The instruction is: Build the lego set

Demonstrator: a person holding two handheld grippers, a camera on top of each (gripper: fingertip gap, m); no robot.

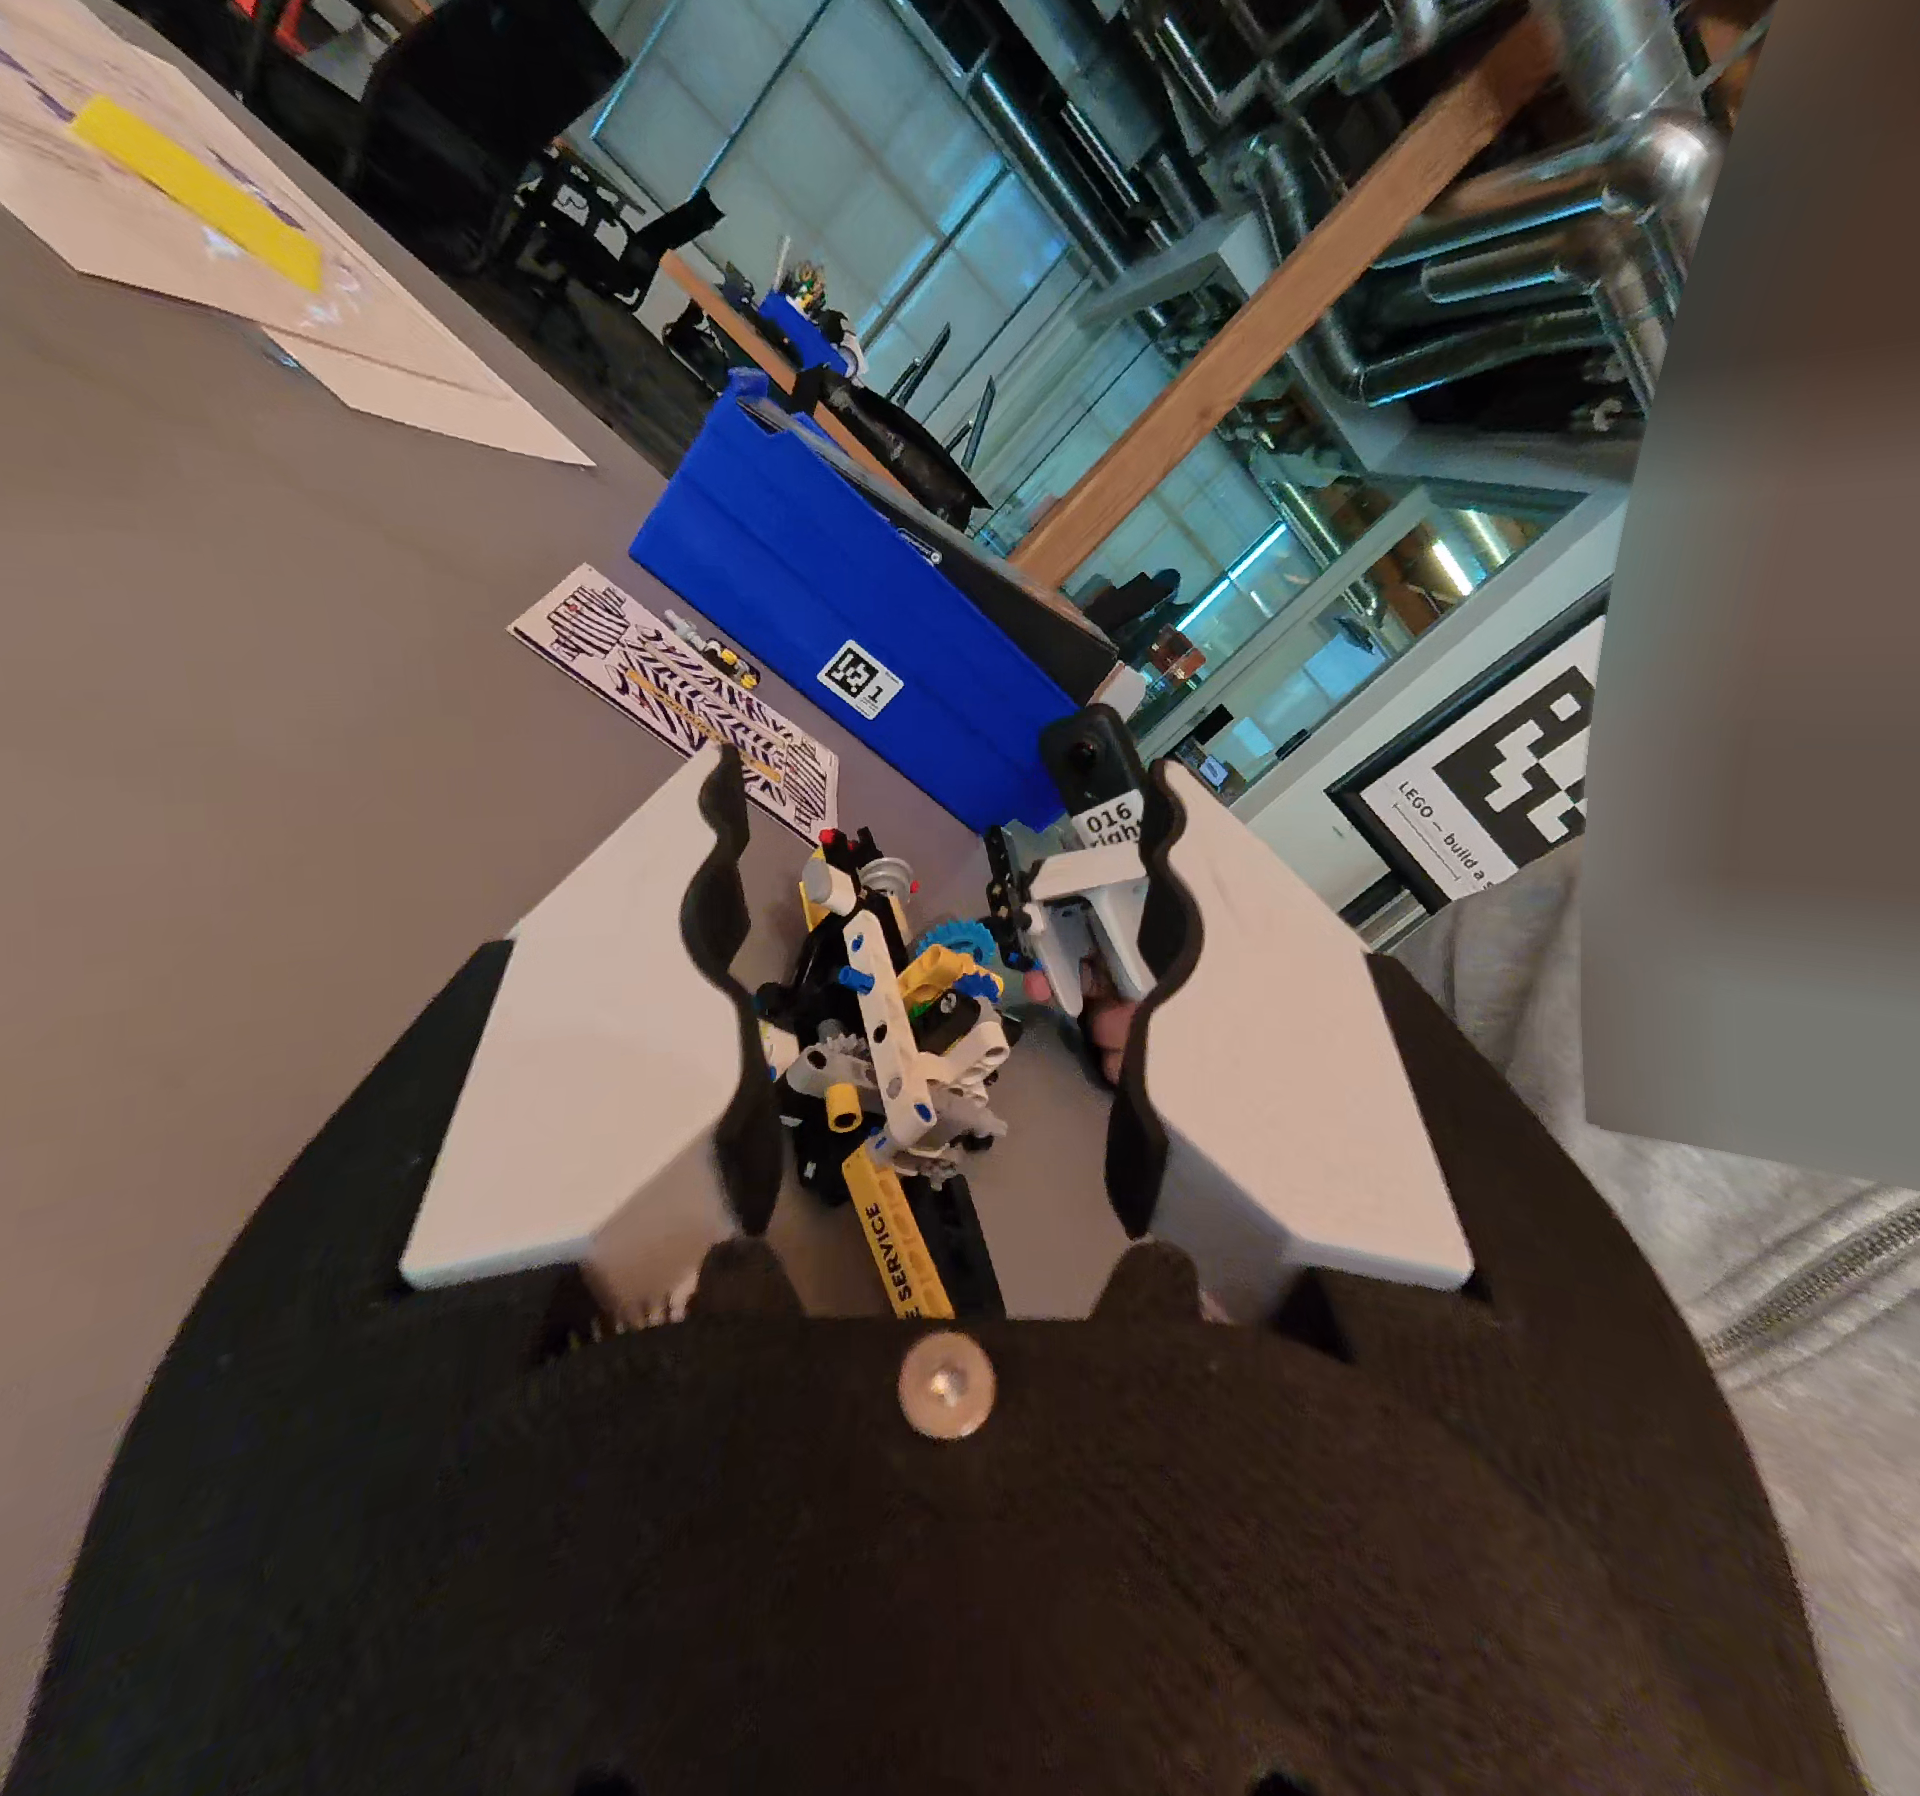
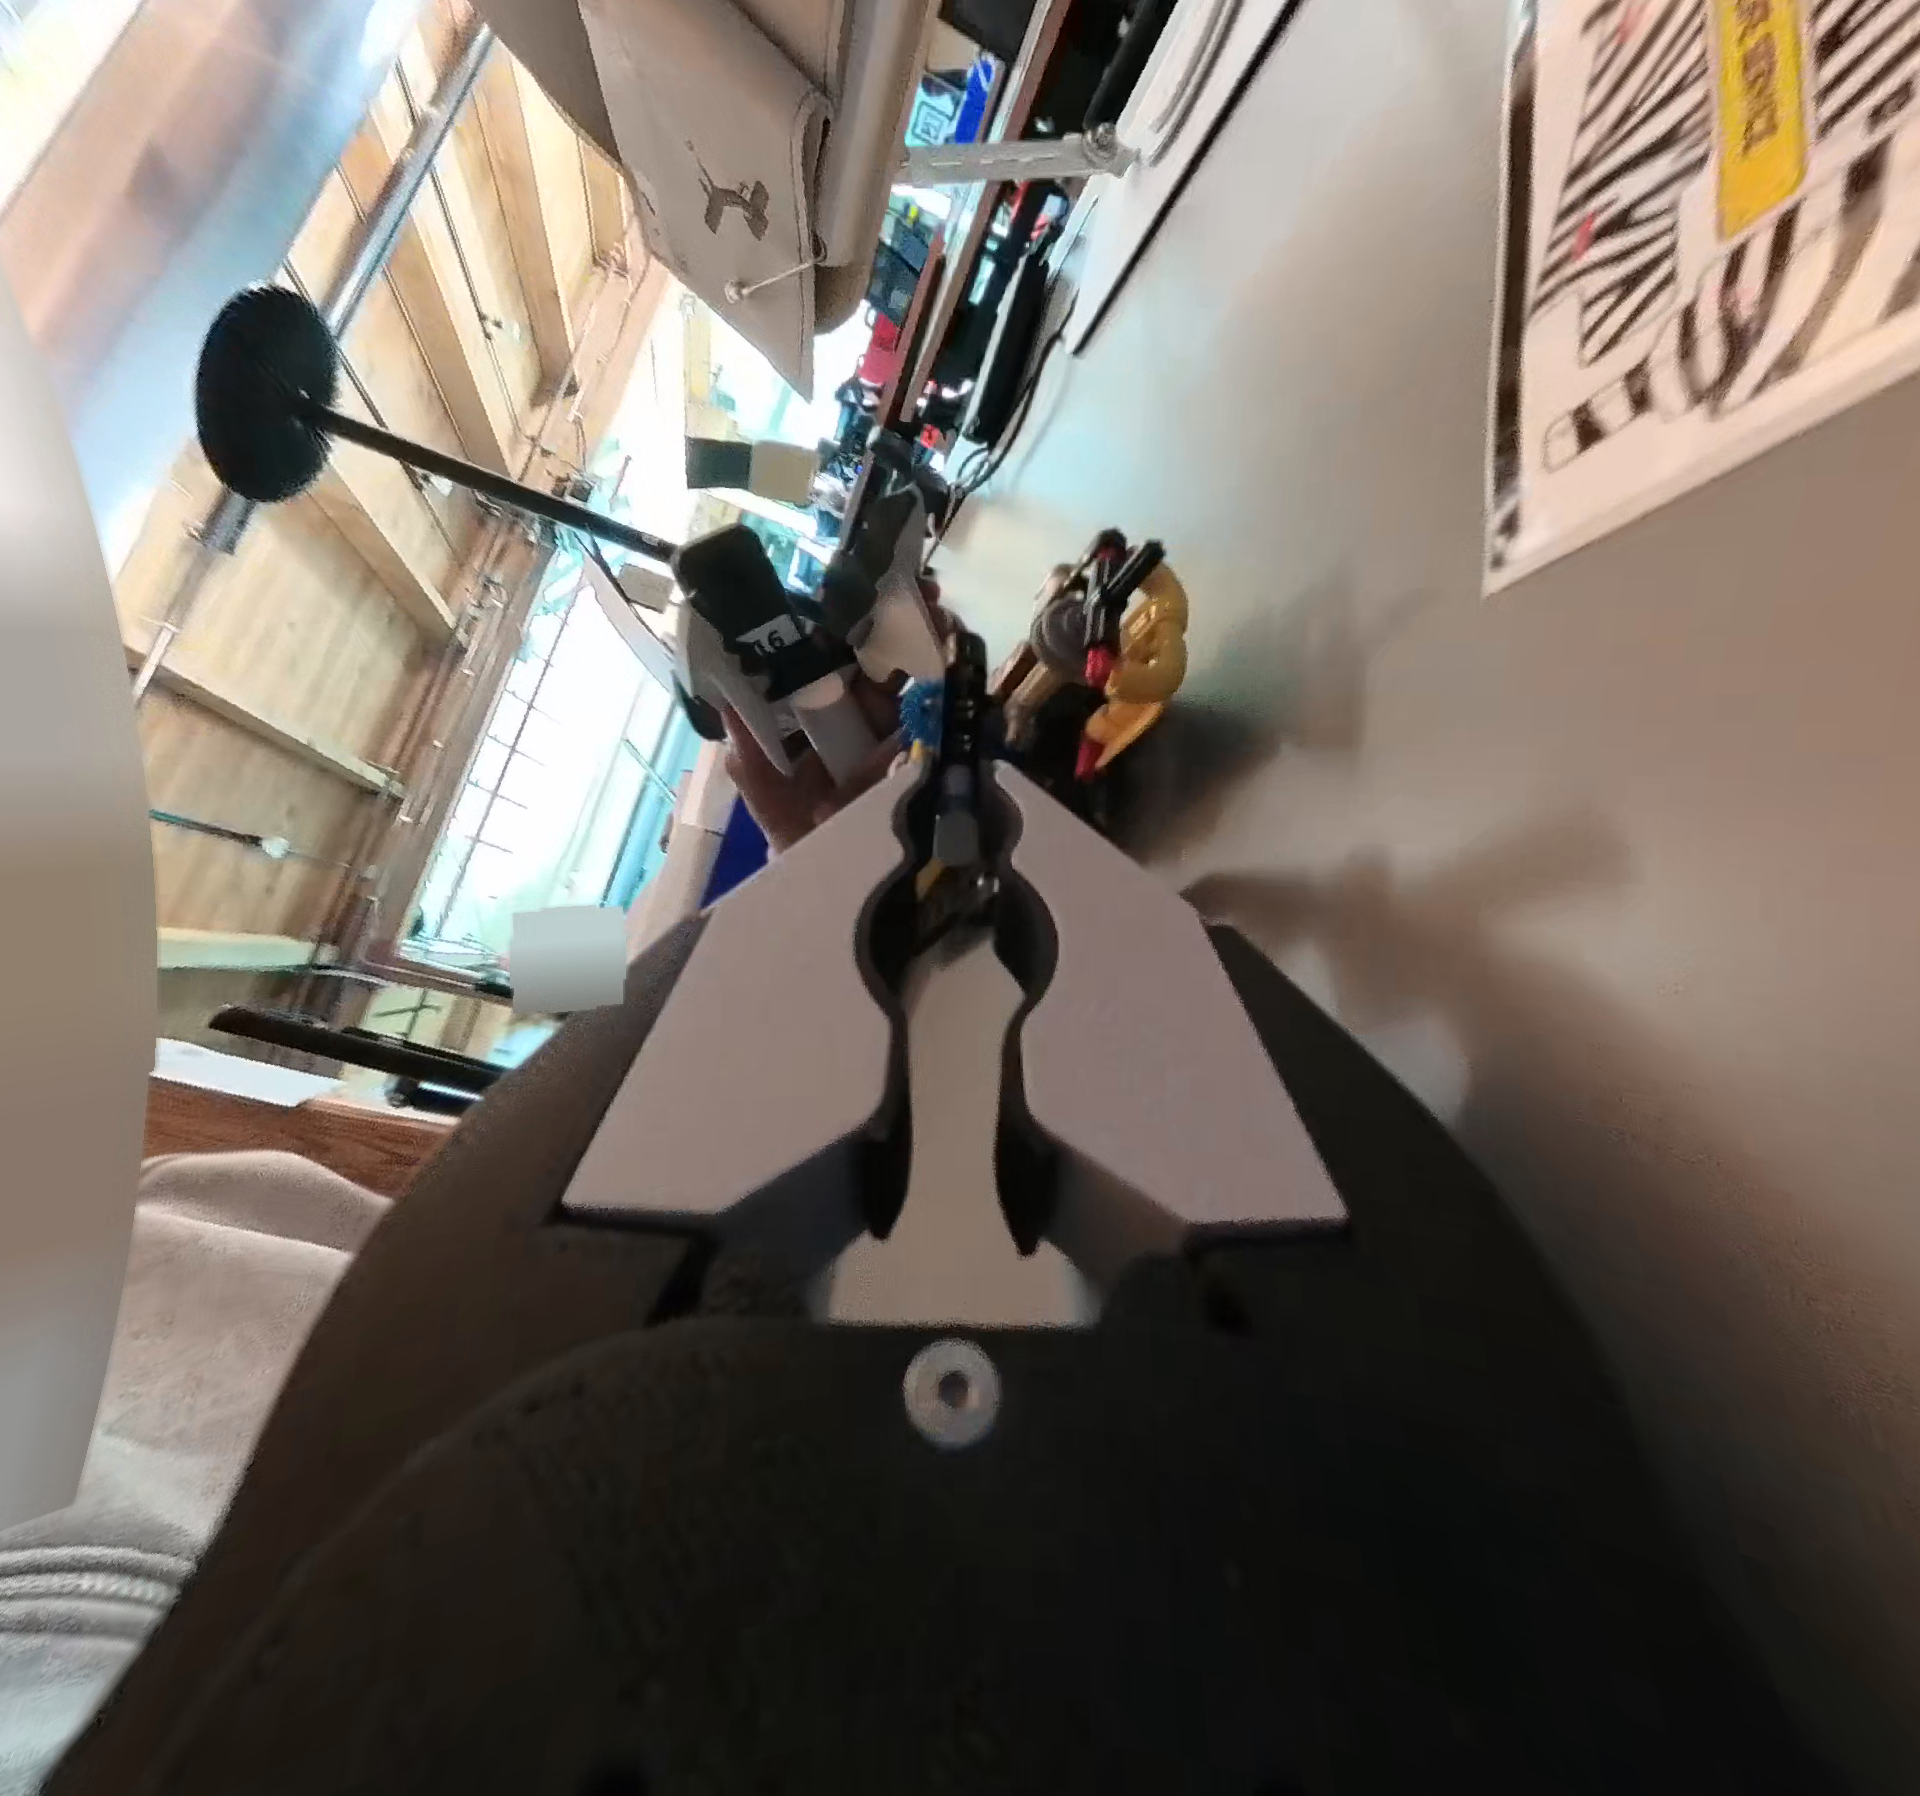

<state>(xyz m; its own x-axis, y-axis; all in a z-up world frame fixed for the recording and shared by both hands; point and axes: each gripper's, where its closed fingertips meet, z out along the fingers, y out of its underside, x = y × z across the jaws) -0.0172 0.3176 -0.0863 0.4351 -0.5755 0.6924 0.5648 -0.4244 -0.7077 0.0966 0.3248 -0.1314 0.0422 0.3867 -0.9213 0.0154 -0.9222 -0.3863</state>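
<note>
Right claw (image 2: 951, 816) is pinched narrow on a thin black beam (image 2: 969, 707) with a grey piece between its tips, held beside the blue gear (image 2: 920, 707) side of the partly built model (image 1: 883, 1029). Left claw (image 1: 940, 863) is spread wide around the model, pads apart from it as far as the view shows; the model lies on the grey worktop (image 1: 260, 707). Likely step: fitting the beam onto the model. Next move needs the left claw to brace the model, then hole-to-pin alignment. Room is tight: sticker sheet (image 1: 675, 697) and blue bin (image 1: 831, 603) lie just beyond, worktop's far edge behind the bin; open surface to the left.
</note>
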